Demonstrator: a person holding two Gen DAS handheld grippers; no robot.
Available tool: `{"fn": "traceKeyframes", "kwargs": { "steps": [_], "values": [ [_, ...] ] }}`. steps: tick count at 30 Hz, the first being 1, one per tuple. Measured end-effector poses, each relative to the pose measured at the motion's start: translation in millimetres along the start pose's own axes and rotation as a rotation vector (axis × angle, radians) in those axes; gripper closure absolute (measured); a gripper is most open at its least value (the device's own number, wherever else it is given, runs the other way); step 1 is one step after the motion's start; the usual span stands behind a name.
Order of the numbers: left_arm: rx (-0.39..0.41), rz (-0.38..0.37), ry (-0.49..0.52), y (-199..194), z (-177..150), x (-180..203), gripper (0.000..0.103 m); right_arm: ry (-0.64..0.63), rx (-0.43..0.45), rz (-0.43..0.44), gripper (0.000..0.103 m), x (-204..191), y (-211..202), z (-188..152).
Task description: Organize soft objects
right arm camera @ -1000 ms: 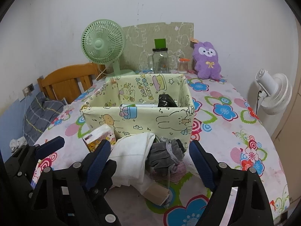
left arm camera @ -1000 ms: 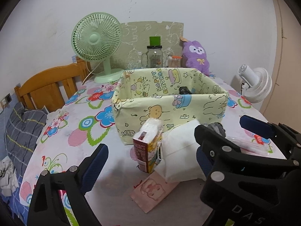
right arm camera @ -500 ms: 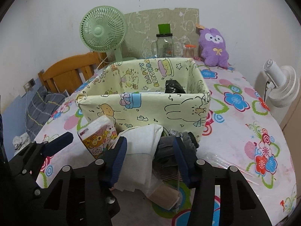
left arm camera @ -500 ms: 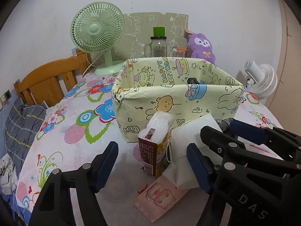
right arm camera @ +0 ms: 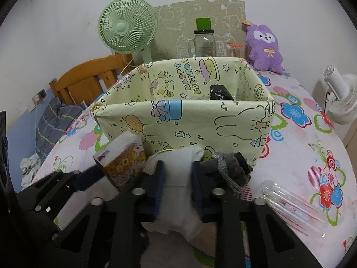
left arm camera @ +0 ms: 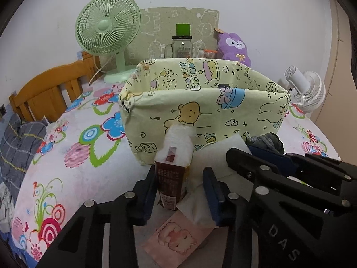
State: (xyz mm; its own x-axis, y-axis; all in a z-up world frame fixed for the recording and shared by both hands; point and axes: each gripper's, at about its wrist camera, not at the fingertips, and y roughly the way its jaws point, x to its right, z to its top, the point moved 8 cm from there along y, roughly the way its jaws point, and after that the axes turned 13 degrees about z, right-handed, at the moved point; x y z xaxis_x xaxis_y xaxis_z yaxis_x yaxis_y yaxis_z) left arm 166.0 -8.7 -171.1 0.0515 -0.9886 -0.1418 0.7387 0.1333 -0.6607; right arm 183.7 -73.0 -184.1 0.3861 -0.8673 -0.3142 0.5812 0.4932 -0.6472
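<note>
While both pairs of fingers have just been closing, each now has something soft between its pads. The left gripper (left arm camera: 178,192) brackets the tissue pack (left arm camera: 173,169), which stands upright on the table (left arm camera: 73,163) just in front of the fabric bin (left arm camera: 200,116); its left pad touches the pack, but a gap shows on the right, so the grip looks not quite made. The right gripper (right arm camera: 176,183) pinches the white cloth (right arm camera: 176,167) lying beside the pack, pads pressing both sides. Both items look nearly ready to be lifted over the bin's near wall.

Grey gloves (right arm camera: 232,169) lie touching the cloth's right edge and may drag along. A pink card (left arm camera: 176,239) lies under the left gripper, and a clear plastic packet (right arm camera: 292,207) lies to the right. The two grippers sit close together and could collide on the lift. A black item (right arm camera: 219,92) already rests inside the bin.
</note>
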Motion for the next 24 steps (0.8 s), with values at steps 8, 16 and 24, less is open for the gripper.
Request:
{"fn": "traceKeyframes", "kwargs": {
  "steps": [8,16,24],
  "values": [
    [0.008,-0.018,-0.003,-4,0,3,0.08,-0.009,0.023,-0.028,0.093,0,-3,0],
    [0.019,-0.029,-0.014,-13,0,2,0.084,-0.017,0.037,-0.04,0.094,-1,-11,1],
    [0.053,-0.04,-0.024,-27,7,4,0.085,-0.032,0.076,-0.049,0.095,-5,-28,7]
  ]
}}
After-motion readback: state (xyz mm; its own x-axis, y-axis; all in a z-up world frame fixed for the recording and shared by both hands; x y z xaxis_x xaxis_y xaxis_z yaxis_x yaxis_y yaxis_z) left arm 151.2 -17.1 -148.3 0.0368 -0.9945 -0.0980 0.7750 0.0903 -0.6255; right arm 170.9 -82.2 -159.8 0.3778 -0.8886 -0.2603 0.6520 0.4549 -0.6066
